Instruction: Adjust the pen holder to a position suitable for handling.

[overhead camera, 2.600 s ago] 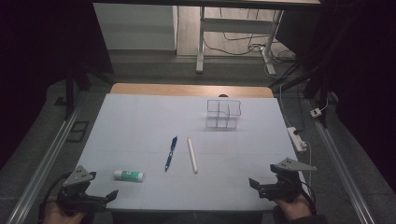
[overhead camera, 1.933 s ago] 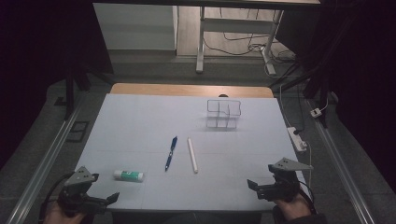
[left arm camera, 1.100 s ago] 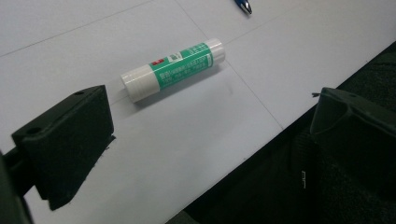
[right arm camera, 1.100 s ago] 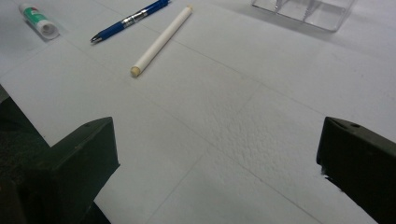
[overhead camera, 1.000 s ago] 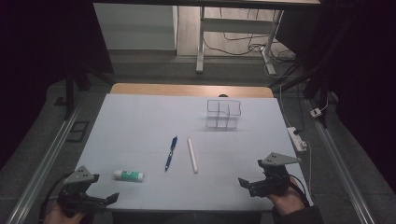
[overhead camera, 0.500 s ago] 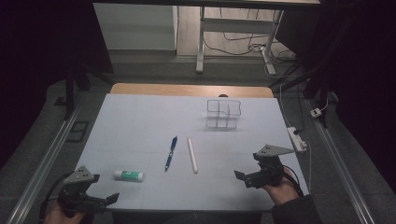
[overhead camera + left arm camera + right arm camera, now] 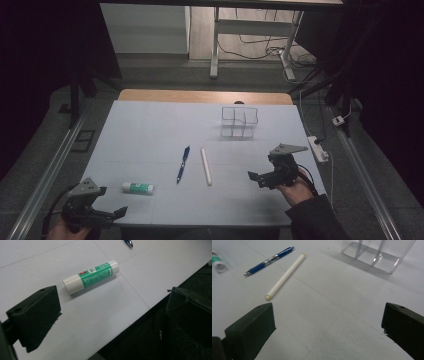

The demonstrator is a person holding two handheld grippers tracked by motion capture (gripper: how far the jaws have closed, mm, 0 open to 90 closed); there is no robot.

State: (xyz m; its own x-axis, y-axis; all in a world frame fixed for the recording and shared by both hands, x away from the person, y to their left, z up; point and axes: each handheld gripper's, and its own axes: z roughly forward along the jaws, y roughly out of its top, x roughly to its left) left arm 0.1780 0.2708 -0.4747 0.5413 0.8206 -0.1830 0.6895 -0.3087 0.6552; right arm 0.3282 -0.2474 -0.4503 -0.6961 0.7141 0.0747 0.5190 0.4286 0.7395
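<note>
A green and white glue stick (image 7: 137, 187) (image 7: 90, 277) lies near the front left of the white table (image 7: 150, 135). A blue pen (image 7: 183, 163) (image 7: 269, 260) and a white stick (image 7: 206, 166) (image 7: 286, 275) lie side by side at mid table. A clear compartment box (image 7: 239, 121) (image 7: 379, 255) stands behind them to the right. My left gripper (image 7: 114, 214) (image 7: 112, 315) is open at the front left edge, a little short of the glue stick. My right gripper (image 7: 256, 180) (image 7: 328, 332) is open above the table at the right, its jaws toward the white stick, nothing between them.
A white power strip (image 7: 318, 148) lies just off the table's right edge. A wooden strip (image 7: 200, 96) borders the table's far side. Metal rails (image 7: 45, 175) run along both sides. Table legs and cables (image 7: 260, 45) are on the floor beyond.
My right gripper has moved forward and left from the front right corner over the table toward the white stick. The left gripper has stayed at the front left edge.
</note>
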